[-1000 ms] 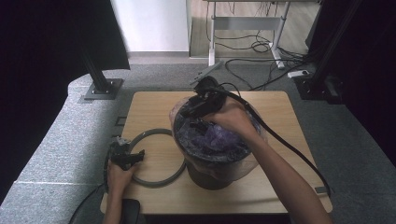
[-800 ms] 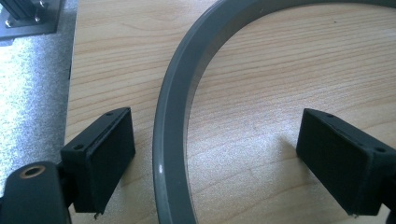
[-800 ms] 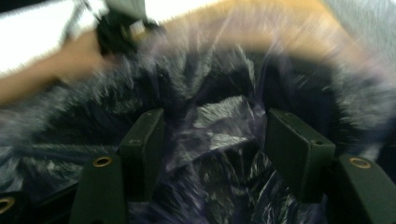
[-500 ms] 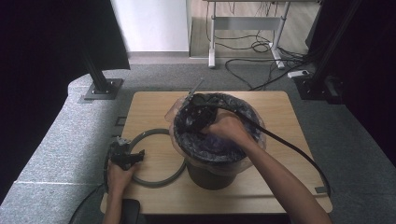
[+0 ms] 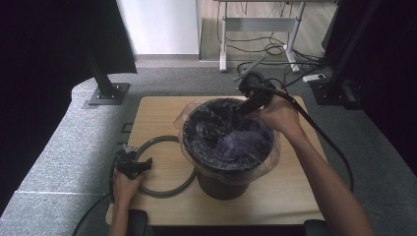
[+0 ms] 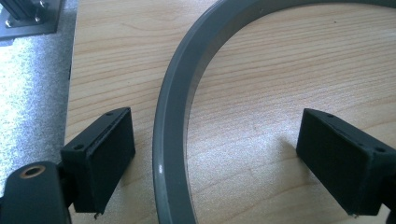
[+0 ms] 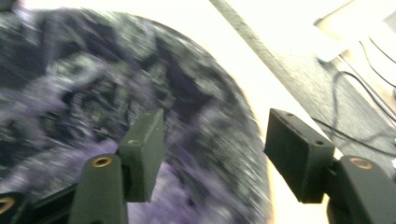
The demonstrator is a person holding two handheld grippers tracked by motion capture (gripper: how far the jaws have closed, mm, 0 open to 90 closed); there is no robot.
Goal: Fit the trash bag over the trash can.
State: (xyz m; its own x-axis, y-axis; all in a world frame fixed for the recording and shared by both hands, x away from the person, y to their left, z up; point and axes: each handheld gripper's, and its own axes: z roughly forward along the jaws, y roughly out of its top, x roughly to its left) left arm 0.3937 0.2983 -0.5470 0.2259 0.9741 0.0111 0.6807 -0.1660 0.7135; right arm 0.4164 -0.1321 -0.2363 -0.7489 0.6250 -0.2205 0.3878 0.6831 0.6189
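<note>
A dark bin (image 5: 221, 184) lined with a crinkled purple-black plastic bag (image 5: 231, 142) stands mid-table. My right gripper (image 5: 245, 106) hovers over its far right rim, tilted down into the opening. In the right gripper view the blurred bag (image 7: 93, 84) lies beyond my right gripper (image 7: 215, 121). Its jaws have just been closing a little and stand apart with nothing pressed between them. A grey ring (image 5: 160, 139) lies flat left of the bin. My left gripper (image 5: 142, 164) rests at its near left part, open. The ring's band (image 6: 175, 116) runs between the jaws of my left gripper (image 6: 217, 116), untouched.
The wooden table (image 5: 157, 113) has grey carpet around it. A black stand base (image 5: 105, 93) sits beyond the far left corner. Desk legs and loose cables (image 5: 275, 49) lie farther back. The right gripper's cable (image 5: 324, 142) trails over the table's right side.
The right gripper has swung from the bin's far left rim across to its far right rim. The left gripper and the ring have stayed put.
</note>
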